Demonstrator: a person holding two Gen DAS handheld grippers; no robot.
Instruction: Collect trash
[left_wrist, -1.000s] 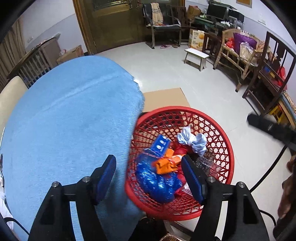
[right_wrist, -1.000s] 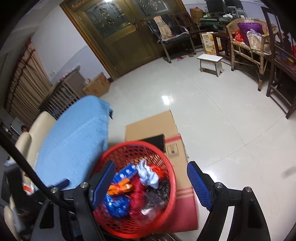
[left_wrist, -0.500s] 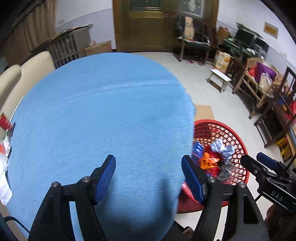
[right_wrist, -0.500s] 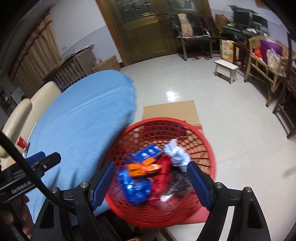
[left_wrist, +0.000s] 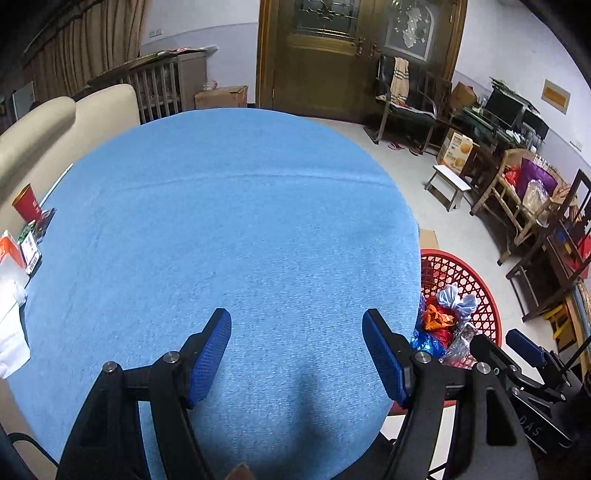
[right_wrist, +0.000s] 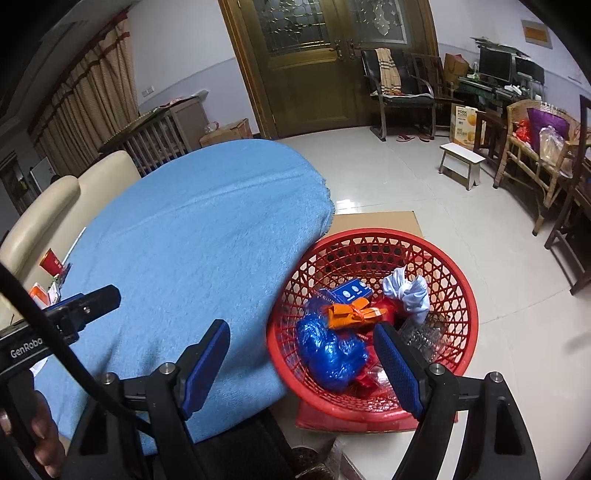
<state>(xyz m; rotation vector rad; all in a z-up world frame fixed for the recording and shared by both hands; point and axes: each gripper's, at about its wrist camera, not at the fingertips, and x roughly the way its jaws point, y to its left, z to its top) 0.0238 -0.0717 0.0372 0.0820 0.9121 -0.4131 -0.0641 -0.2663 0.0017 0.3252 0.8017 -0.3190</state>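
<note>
A red lattice basket (right_wrist: 369, 251) stands on the floor beside a table with a blue cloth (left_wrist: 240, 221). In the basket lie a blue plastic bag (right_wrist: 328, 350), an orange wrapper (right_wrist: 351, 314), a blue box (right_wrist: 351, 291) and a crumpled white wad (right_wrist: 406, 291). My right gripper (right_wrist: 303, 365) is open and holds nothing, one finger over the table's edge and the other over the basket. My left gripper (left_wrist: 295, 354) hangs open over the bare cloth. At the table's far left lie a red cup (left_wrist: 26, 206), an orange box (left_wrist: 7, 251) and white paper (left_wrist: 11, 332).
Flat cardboard (right_wrist: 376, 221) lies under the basket. Cream chairs (left_wrist: 44, 125) stand behind the table at the left. A white stool (right_wrist: 461, 158), wooden chairs (left_wrist: 546, 236) and a cluttered desk line the right wall. A hand (right_wrist: 44, 435) grips the left tool.
Both grippers have swung left. The left one has gone from over the basket to over the cloth. The right one now straddles the table edge and the basket. Jaws unchanged.
</note>
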